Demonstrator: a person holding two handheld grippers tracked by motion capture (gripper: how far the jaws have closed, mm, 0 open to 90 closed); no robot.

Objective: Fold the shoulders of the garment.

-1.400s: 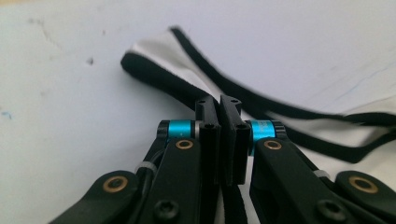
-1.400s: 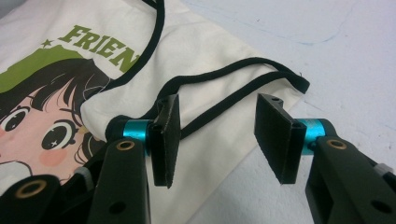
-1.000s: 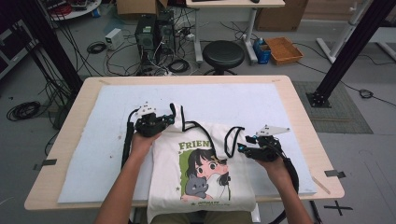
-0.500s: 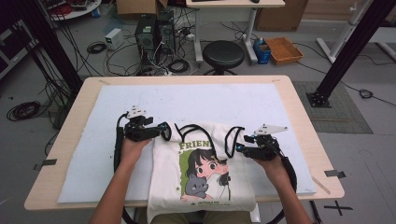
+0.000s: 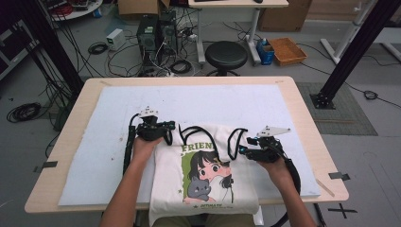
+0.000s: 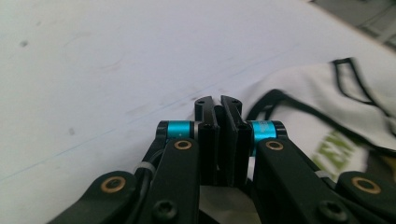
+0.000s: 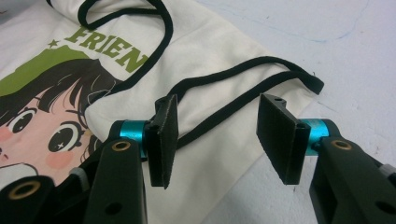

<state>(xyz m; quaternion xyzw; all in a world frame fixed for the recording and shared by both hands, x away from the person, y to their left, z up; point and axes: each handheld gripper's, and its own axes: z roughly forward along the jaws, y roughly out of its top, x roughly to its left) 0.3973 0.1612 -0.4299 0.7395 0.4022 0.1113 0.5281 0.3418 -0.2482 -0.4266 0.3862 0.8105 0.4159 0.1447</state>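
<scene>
Risk of a missed corner and a snagged strap on the tote bag

High view. Tote bag (image 5: 204, 177) lies flat on the white mat (image 5: 94, 142), its lower edge hanging over the near side of the table (image 5: 302, 101); two black straps (image 5: 215, 139) curl across its top. The left gripper (image 5: 166, 133) sits at the bag's top left corner, the right gripper (image 5: 242, 150) just beside the top right corner.

Left gripper view. The left gripper (image 6: 218, 108) has its jaws pressed together after a quick open-and-close; whether cloth is pinched at the tips cannot be told, and mostly bare mat lies ahead, with the bag edge off to the right. Likely fault: the jaws have closed short of the fabric, so a lift would raise nothing on this side.

Right gripper view. The right gripper (image 7: 217, 123) stands open, a strap (image 7: 243, 86) and the bag's edge lying between the pads untouched. Closing here could take the strap alone, and the bag would then hang skewed or slide toward the table edge.
</scene>
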